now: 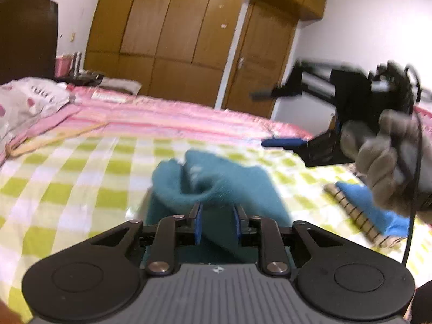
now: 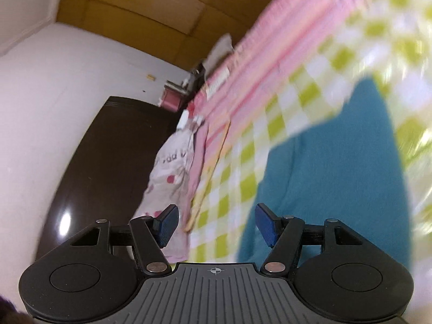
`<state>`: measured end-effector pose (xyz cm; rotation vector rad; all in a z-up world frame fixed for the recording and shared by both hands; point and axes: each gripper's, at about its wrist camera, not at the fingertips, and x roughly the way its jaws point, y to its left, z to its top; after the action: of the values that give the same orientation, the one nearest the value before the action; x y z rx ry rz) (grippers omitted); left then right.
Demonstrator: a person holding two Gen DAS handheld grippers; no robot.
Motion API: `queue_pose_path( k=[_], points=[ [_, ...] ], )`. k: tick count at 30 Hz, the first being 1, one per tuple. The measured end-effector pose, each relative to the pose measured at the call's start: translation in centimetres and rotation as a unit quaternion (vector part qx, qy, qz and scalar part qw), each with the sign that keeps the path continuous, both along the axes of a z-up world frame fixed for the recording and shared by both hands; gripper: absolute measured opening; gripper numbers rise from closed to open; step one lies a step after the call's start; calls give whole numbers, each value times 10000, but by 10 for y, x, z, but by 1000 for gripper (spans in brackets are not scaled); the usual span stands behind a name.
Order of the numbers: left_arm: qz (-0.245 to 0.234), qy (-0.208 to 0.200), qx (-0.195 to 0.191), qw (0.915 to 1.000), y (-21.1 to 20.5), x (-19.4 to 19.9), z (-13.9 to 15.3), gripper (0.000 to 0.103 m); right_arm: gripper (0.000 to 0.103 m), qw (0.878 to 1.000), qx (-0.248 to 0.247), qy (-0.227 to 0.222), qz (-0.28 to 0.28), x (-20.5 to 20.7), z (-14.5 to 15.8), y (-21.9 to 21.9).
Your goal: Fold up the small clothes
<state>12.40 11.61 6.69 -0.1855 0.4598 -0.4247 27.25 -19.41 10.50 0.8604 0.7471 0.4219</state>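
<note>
A teal small garment [image 1: 213, 186] lies bunched on the green-checked bed cover [image 1: 67, 183]. My left gripper [image 1: 217, 220] is low over its near part; the blue pads stand partly apart with teal cloth between them, and a grip cannot be told. My right gripper [image 1: 272, 118] shows at the right of the left wrist view, held by a gloved hand [image 1: 388, 156] above the bed, jaws wide apart and empty. In the right wrist view the right gripper [image 2: 217, 225] is open and rolled sideways, with the teal garment [image 2: 332, 178] beyond its right finger.
A blue cloth with a striped edge [image 1: 367, 213] lies on the bed at the right. A pink striped sheet [image 1: 175, 116] covers the far bed, with a patterned pillow [image 1: 27, 102] at the left. Wooden wardrobes [image 1: 175, 27] stand behind. A dark headboard [image 2: 108, 162] is close.
</note>
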Motion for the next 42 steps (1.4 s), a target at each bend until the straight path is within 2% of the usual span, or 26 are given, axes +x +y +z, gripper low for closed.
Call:
queue_pose_path(
  k=[5,6,8,11,17,20,23,24,25,26,28,30,33,34,36,39,41,42],
  points=[
    [207,-190,-73,9996,-2,-7,14,35,64,9973,-733,-42,36,-5,-4,-10],
    [187,-194,-24,9996,-4,-5,15,39,64,9966,-818,-5,83,-2,-7,-7],
    [156,-215,220,9994,-15,5,13,40,64,9953,-939,131,209,6,-14,1],
    [183,-97,351,9992,-24,26,4,43,64,9894,-1338,167,535,19,-17,23],
    [571,646,402,9955,-15,50,-33,36,65,9663,-2384,217,947,61,-30,86],
    [644,839,284,9940,-6,52,-47,35,67,9474,-2991,360,1078,75,-45,117],
    [649,872,425,9932,-7,55,-57,33,68,9246,-3636,104,1129,75,-52,140],
    [646,911,385,9930,-5,56,-60,33,63,9185,-3799,59,1101,74,-55,145],
    [648,936,368,9928,-3,56,-62,31,49,9134,-3925,45,1076,75,-56,148],
    [651,945,321,9929,0,55,-63,30,43,9104,-3990,21,1092,75,-56,149],
    [645,958,10,9933,9,53,-61,26,29,9132,-3897,-26,1189,71,-51,146],
    [643,905,-208,9936,14,49,-56,25,16,9232,-3642,-20,1229,67,-41,142],
    [671,791,-165,9945,14,44,-51,25,8,9382,-3237,-201,1203,60,-21,139],
    [678,797,-170,9944,14,44,-52,24,2,9435,-3066,-277,1226,58,-15,139],
    [702,872,-178,9935,15,46,-55,25,2,9520,-2733,-340,1337,57,-8,143],
    [746,1068,-138,9914,17,51,-63,25,2,9454,-2944,-406,1340,59,-10,157],
    [736,1101,-87,9912,16,52,-67,25,2,9520,-2718,-314,1370,59,-14,153],
    [723,1088,-42,9914,15,52,-68,25,7,9539,-2692,-324,1289,55,-14,147]
  ],
)
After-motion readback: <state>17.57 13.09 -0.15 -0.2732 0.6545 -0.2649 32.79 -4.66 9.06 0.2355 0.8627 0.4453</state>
